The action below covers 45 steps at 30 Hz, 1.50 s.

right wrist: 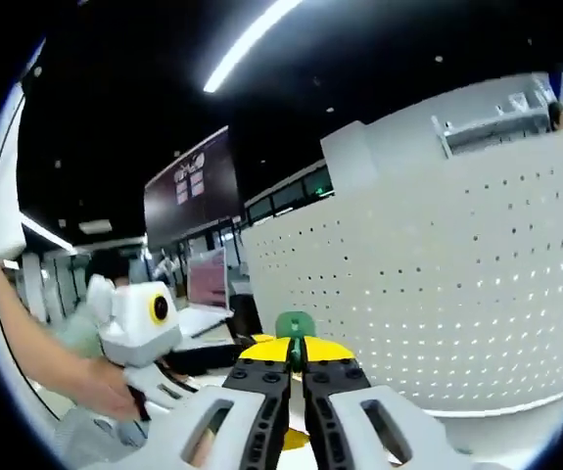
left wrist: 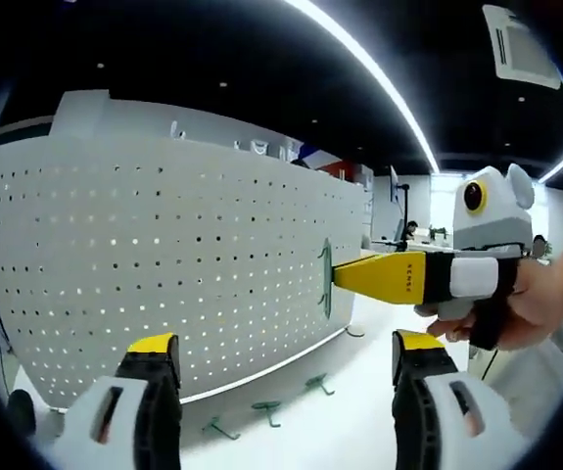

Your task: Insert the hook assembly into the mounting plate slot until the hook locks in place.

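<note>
1. The white perforated metal mounting plate (left wrist: 164, 255) stands upright on the white bench (left wrist: 359, 411), its rows of small holes facing the cameras.
2. The right gripper (left wrist: 338, 277) reaches in from the right of the left gripper view, its yellow-tipped fingers closed on the small green plastic hook assembly (left wrist: 324, 279), which is pressed against the plate's face near its right edge.
3. The left gripper (left wrist: 286, 357) has its fingers spread wide apart, holding nothing, low before the plate.
4. Three spare green hooks (left wrist: 266, 409) lie on the bench just below the plate.
5. In the right gripper view, a person's hand (right wrist: 105, 397) holds the left gripper.
</note>
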Each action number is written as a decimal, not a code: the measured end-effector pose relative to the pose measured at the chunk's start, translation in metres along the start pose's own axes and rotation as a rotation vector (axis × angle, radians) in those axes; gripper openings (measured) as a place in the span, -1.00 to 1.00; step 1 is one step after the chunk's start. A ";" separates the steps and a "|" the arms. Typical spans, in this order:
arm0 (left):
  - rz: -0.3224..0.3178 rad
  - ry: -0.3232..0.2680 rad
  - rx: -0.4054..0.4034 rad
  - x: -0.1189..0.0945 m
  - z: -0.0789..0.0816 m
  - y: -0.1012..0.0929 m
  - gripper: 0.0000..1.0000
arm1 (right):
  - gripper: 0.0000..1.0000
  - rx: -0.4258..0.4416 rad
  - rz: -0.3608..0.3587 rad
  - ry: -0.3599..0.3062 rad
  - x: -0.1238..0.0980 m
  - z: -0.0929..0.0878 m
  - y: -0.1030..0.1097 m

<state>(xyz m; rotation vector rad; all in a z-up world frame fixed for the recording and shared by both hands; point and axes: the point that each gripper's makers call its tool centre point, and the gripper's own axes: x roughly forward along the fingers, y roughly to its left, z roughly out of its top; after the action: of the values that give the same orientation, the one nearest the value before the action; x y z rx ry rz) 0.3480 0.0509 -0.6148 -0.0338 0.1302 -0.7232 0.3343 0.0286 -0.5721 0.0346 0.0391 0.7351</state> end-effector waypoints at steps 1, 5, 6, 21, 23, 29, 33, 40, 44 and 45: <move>0.000 -0.001 0.002 0.000 0.000 0.000 0.83 | -0.99 -0.033 -0.012 0.004 0.000 0.000 -0.001; 0.001 0.000 -0.001 0.000 -0.001 0.000 0.84 | -0.99 -0.172 -0.111 0.072 -0.003 -0.005 -0.016; 0.000 0.002 -0.003 0.000 -0.001 -0.001 0.84 | -0.99 -0.177 -0.122 0.074 -0.004 -0.005 -0.017; 0.023 -0.024 -0.012 -0.005 0.006 0.005 0.81 | -0.98 -0.080 -0.194 0.063 0.003 0.006 -0.037; 0.027 -0.026 -0.007 -0.007 0.006 0.005 0.80 | -0.98 -0.079 -0.210 0.053 0.006 0.011 -0.043; 0.036 -0.031 -0.013 -0.012 0.005 0.008 0.78 | -0.98 -0.040 -0.250 0.007 0.015 0.028 -0.054; 0.034 -0.022 0.007 -0.016 0.005 0.009 0.78 | -0.98 -0.039 -0.267 -0.001 0.022 0.032 -0.059; 0.056 -0.035 0.002 -0.026 0.007 0.018 0.78 | -0.98 -0.031 -0.288 0.000 0.032 0.036 -0.063; 0.066 -0.050 -0.037 -0.030 0.006 0.021 0.78 | -0.98 -0.023 -0.298 -0.012 0.040 0.044 -0.065; 0.068 -0.052 -0.036 -0.031 0.006 0.022 0.77 | -0.98 -0.020 -0.305 -0.018 0.042 0.047 -0.067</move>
<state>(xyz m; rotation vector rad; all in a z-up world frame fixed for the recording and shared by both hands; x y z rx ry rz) 0.3397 0.0878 -0.6073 -0.0820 0.0946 -0.6518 0.4126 0.0068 -0.5294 0.0152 0.0195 0.4303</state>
